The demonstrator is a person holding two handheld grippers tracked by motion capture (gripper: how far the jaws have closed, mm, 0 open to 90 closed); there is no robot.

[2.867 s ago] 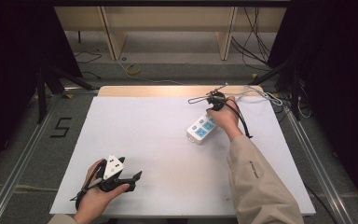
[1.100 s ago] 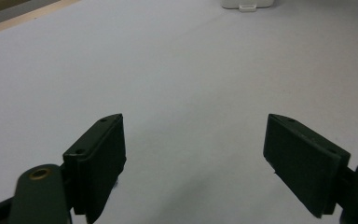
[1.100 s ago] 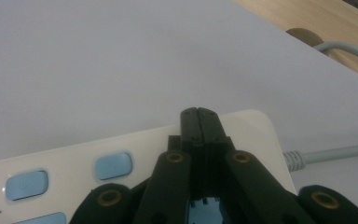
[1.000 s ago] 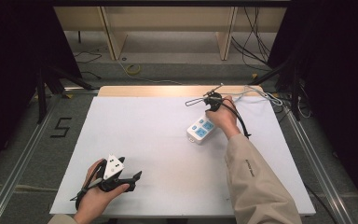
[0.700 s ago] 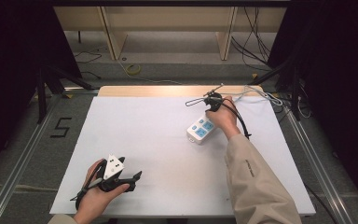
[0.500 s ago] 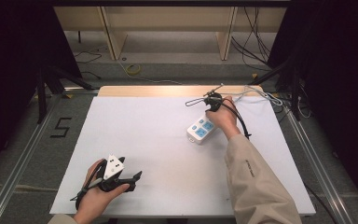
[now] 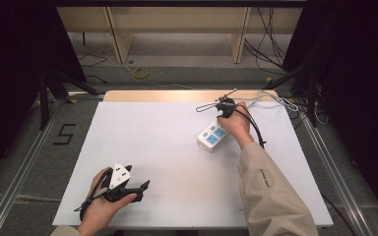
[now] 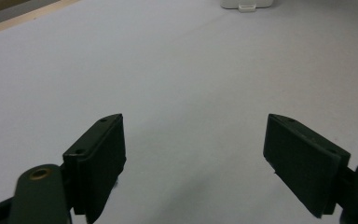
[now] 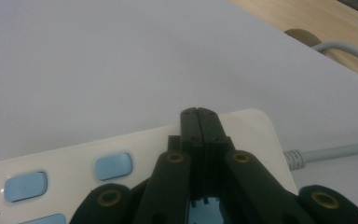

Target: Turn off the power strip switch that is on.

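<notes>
Power strip (image 7: 212, 136) lies toward the far right of the white counter (image 7: 152, 142), its grey cord (image 9: 335, 150) running off the far end. Right gripper (image 9: 199, 114) rests on its top, fingers pressed together and empty — likely pressing a switch, though I cannot tell whether it has toggled. Left gripper (image 8: 193, 154) waits near the front edge, fingers wide apart. Count: one strip, two grippers.

We wear a beige sleeve (image 7: 268, 194) on our right arm, and our grippers are black: the left gripper (image 8: 193, 163) has flat rectangular pads (image 8: 98, 158), brass-ringed screws and a white three-cornered top plate (image 7: 120, 173), the right gripper (image 9: 199, 116) brass-ringed pivots and a trailing black cable (image 7: 252, 125).
</notes>
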